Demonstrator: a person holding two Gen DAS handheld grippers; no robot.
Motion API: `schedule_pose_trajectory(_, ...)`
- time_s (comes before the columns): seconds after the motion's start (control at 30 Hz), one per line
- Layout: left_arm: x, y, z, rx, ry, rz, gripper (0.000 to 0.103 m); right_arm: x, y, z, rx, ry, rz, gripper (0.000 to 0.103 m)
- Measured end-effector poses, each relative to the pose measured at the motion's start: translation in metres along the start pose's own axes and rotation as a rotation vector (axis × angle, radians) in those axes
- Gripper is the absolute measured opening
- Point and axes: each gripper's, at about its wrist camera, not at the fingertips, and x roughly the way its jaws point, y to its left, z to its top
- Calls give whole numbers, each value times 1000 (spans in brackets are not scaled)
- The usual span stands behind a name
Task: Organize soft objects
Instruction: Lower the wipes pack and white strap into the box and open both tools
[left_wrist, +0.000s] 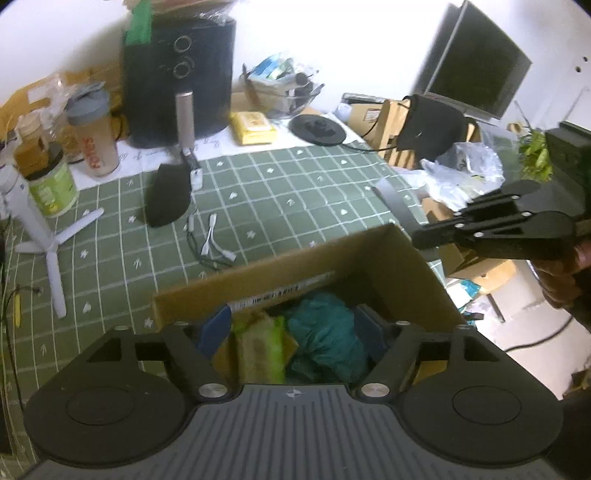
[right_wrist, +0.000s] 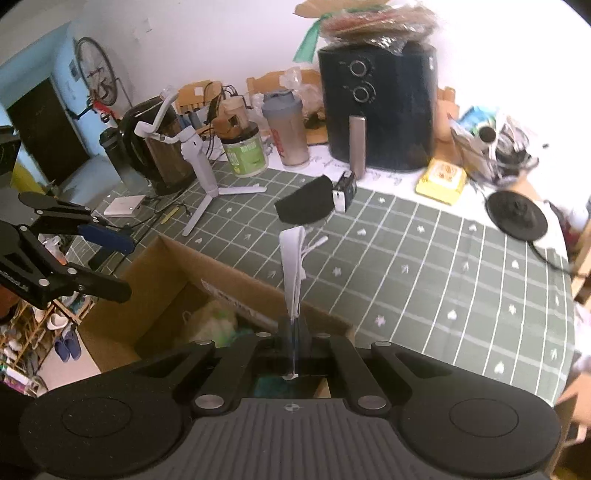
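A cardboard box (left_wrist: 280, 266) stands at the near edge of the green checked table; it also shows in the right wrist view (right_wrist: 177, 266). Inside lie a teal cloth (left_wrist: 328, 343) and a green-yellow soft bag (left_wrist: 258, 347). My left gripper (left_wrist: 291, 336) is open and empty over the box; it shows in the right wrist view (right_wrist: 122, 266) too. My right gripper (right_wrist: 293, 332) is shut on a thin white piece of soft material (right_wrist: 293, 258) that sticks up, above the box's far wall. It shows shut at the box's right corner in the left wrist view (left_wrist: 417, 236). A black soft pouch (right_wrist: 306, 205) lies on the table.
A black air fryer (right_wrist: 380, 107), a shaker bottle (right_wrist: 288, 129), a green jar (right_wrist: 245, 153), a white tripod (right_wrist: 207, 177), white cables (left_wrist: 210, 240), a yellow packet (right_wrist: 441, 181) and a black round disc (right_wrist: 517, 216) stand around the table. A monitor (left_wrist: 476, 59) is at the right.
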Motion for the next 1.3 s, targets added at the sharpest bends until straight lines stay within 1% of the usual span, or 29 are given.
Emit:
schedule_pose_trajectory(0.27,-2,-10,-21,-63,21,41,73,-5,10,-18,92,7,-3,3)
schedule_pose_trajectory(0.4,-2,-16,-29,-75,24,54,73,-11,14,-17,127,-12,-13,3)
schedule_pose_trajectory(0.6,-4,-20,-39,-96,12,69,73,-21,17,-5,150,-34,-13,4)
schedule_pose_trajectory(0.7,-7,-21,-44,-111,2,77,73,-17,16,-6,174,-18,-18,4)
schedule_pose_trajectory(0.77,-9,-21,-46,-123,-9,90,73,-11,17,-9,183,11,-13,5)
schedule_pose_trajectory(0.8,-11,-21,-47,-130,-19,100,73,-7,17,-12,181,35,-19,7)
schedule_pose_trajectory(0.83,-13,-21,-49,-138,-31,111,73,-2,19,-14,172,59,-28,11)
schedule_pose_trajectory(0.87,-15,-21,-50,-147,-43,121,73,0,20,-17,162,71,-37,29)
schedule_pose_trajectory(0.9,-18,-20,-52,-161,-57,132,73,2,21,-19,152,74,-50,57)
schedule_pose_trajectory(0.93,-19,-19,-53,-172,-68,140,73,3,23,-20,147,71,-59,70)
schedule_pose_trajectory(0.97,-22,-18,-54,-181,-77,146,73,3,25,-21,140,65,-62,86)
schedule_pose_trajectory(1.0,-24,-17,-56,-188,-88,150,73,3,26,-22,134,65,-56,90)
schedule_pose_trajectory(1.03,-26,-16,-58,-193,-95,154,73,4,27,-22,127,69,-49,91)
schedule_pose_trajectory(1.1,-27,-13,-63,-204,-94,164,73,5,29,-22,107,69,-43,98)
schedule_pose_trajectory(1.23,-28,-5,-68,-232,-83,191,73,6,30,-19,79,75,-48,100)
schedule_pose_trajectory(1.3,-30,-2,-67,-241,-91,198,73,5,29,-16,76,70,-53,103)
